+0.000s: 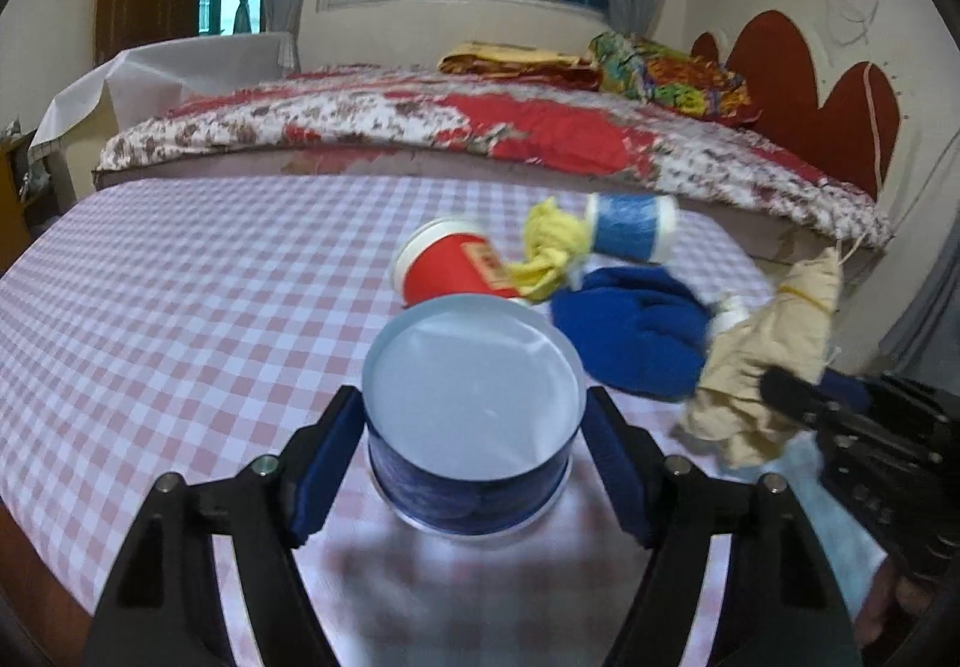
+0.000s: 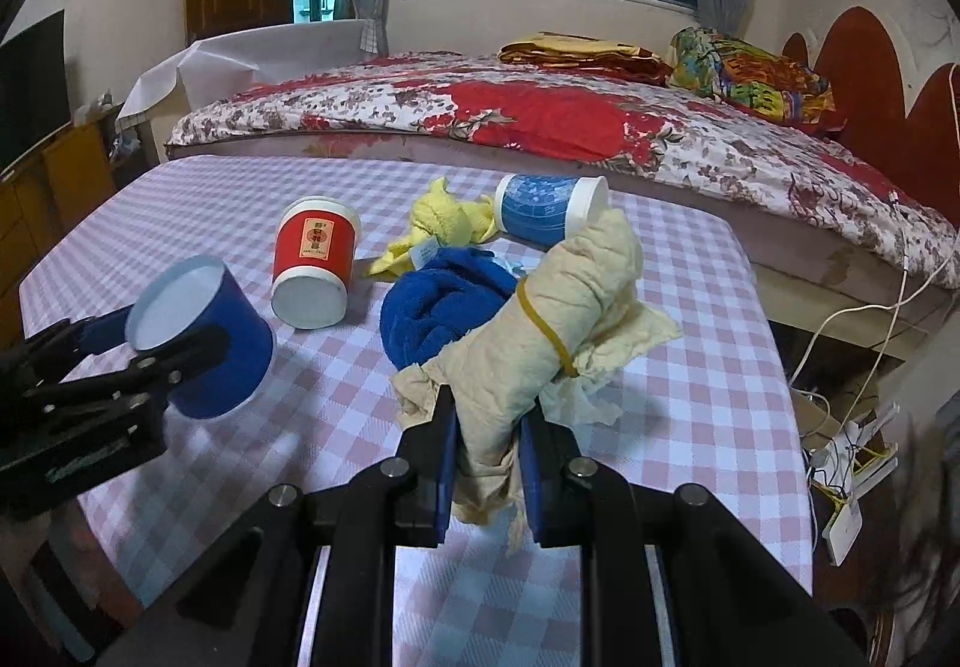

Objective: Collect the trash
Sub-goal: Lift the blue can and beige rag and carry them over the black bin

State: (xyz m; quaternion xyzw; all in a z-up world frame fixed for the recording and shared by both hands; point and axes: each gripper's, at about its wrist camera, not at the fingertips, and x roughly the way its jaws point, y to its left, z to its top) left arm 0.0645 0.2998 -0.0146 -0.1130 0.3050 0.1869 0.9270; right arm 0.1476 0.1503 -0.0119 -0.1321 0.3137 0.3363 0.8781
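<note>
Left wrist: blue cup [image 1: 474, 445] between parted fingers [image 1: 327, 463]; right fingers [image 2: 447, 463] clamping beige rag [image 2: 540, 319].

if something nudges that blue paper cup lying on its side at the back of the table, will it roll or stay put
The blue paper cup would probably roll, since it lies on its side on the flat checked tablecloth. Being tapered, it would likely curve rather than run straight. The yellow cloth bunched beside it might stop it that way. It looks empty, so probably light.
</note>
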